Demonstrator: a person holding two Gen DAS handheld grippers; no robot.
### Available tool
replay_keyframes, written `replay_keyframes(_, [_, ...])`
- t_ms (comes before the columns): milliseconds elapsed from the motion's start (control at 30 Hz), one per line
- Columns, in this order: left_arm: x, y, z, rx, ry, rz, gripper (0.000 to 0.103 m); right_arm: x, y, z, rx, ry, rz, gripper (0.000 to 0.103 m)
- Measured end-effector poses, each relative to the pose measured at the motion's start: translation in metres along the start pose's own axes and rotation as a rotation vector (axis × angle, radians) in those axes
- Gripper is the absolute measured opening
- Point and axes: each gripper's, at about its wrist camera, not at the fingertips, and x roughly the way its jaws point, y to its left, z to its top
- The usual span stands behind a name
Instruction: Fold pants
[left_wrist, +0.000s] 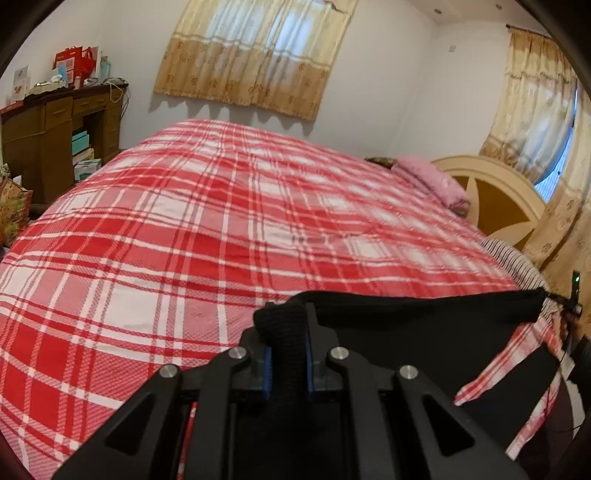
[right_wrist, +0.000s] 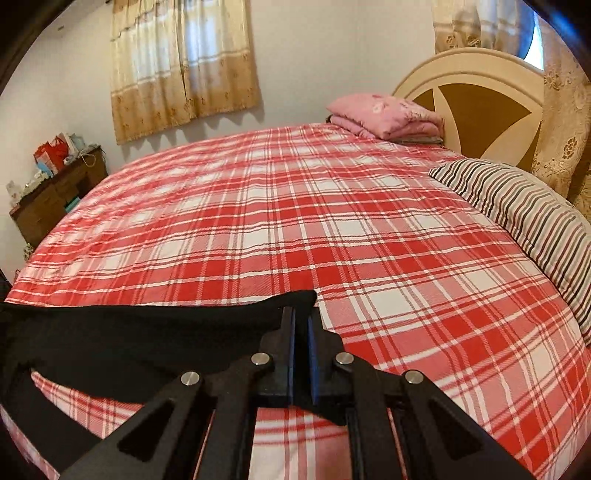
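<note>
Both sets of jaws pinched the black pants (left_wrist: 424, 325), left gripper (left_wrist: 288, 332) and right gripper (right_wrist: 301, 332) stretching them at six o'clock over the plaid bedspread (right_wrist: 295, 221) – a thin bite could slip and drop an end

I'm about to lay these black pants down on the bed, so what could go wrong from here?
The left gripper pinches only a bunched bit of the black pants; it might slip. The right gripper holds just an edge, so the stretched cloth could sag. The loose legs hang low and may land crumpled on the plaid bedspread.
</note>
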Motion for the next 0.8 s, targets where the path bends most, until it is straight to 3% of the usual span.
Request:
replay_keyframes(500, [-0.05,0.009,-0.025,-0.016,-0.064,-0.127,0.013,-0.082,-0.03,-0.071,0.059,-0.116,0.076,0.005])
replay_keyframes(800, [-0.072,0.014,-0.047,0.022,-0.065,-0.176,0.013,-0.1,-0.057,-0.121,0.12,-0.072,0.073,0.005])
